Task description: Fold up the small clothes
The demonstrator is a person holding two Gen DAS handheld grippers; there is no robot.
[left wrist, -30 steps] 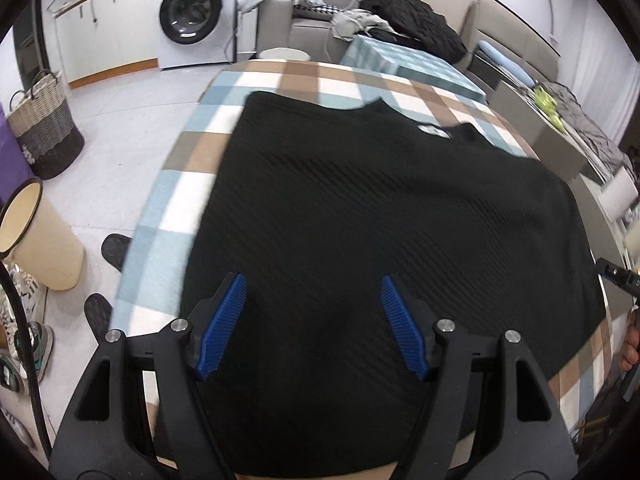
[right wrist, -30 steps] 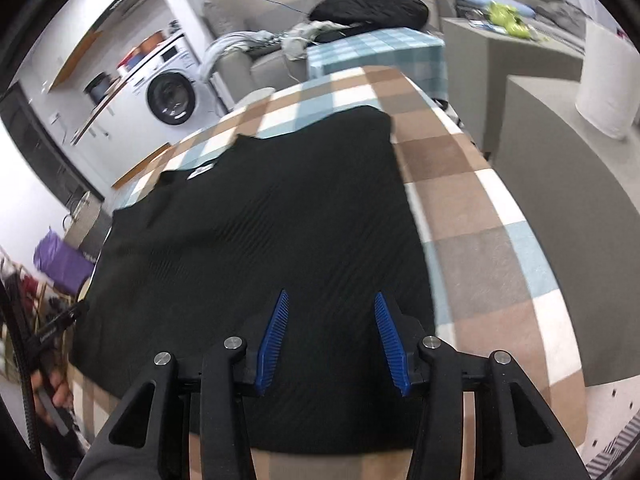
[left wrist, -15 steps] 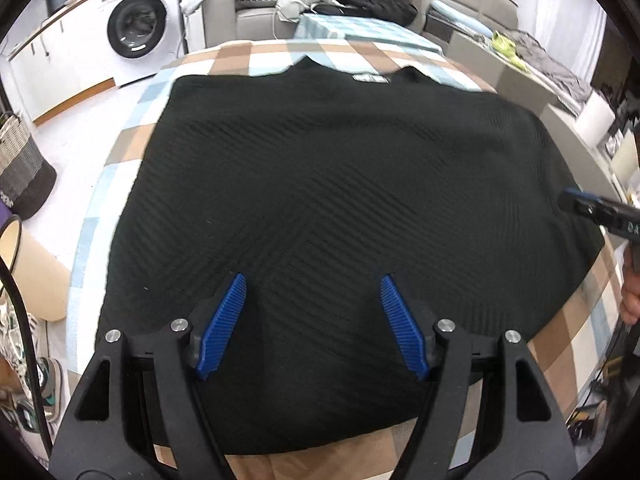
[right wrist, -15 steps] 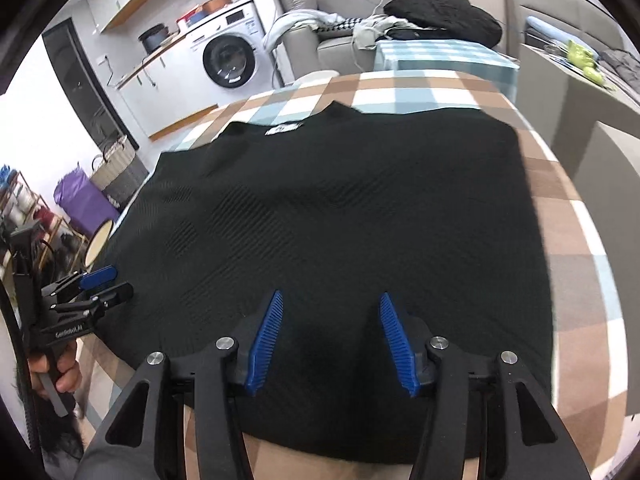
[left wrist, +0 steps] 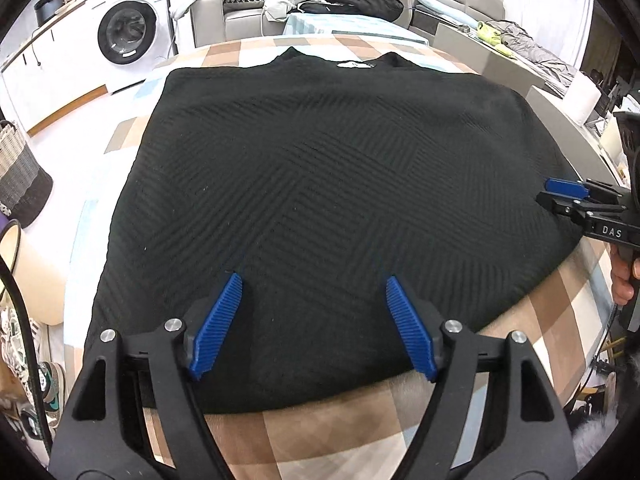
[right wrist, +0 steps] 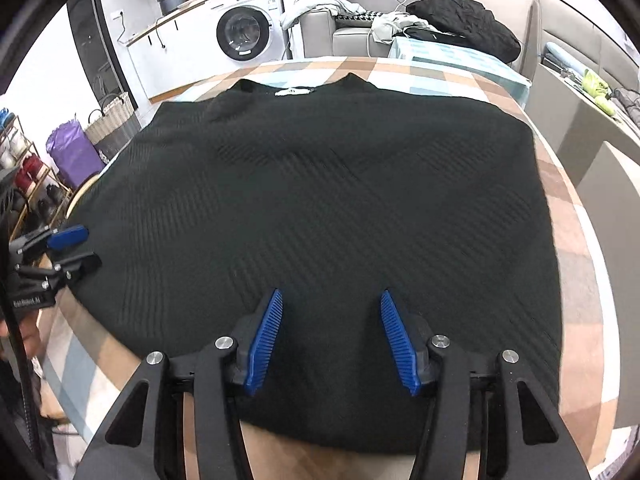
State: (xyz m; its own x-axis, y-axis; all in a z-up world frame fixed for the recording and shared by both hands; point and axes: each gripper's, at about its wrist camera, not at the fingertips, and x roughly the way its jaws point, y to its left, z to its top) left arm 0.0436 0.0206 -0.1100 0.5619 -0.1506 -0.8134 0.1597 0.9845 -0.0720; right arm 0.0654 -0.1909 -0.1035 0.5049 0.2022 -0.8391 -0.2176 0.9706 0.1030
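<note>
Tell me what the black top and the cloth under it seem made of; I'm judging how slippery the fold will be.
The black top looks like a matte knit, likely cotton or a blend: raised diagonal ribs run in blocks and it shows no shine. The checked tablecloth looks like a smooth, flat woven or coated fabric; which one, the pictures leave open.

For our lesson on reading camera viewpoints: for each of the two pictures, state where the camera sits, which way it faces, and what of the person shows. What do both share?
Left wrist view: on the left gripper, facing down and forward over the black sweater; jaws opening, nothing between them; the right gripper shows at the right edge.
Right wrist view: on the right gripper, same aim; the left gripper shows at the left edge.
Shared: sweater, checked tablecloth, washing machine.
</note>
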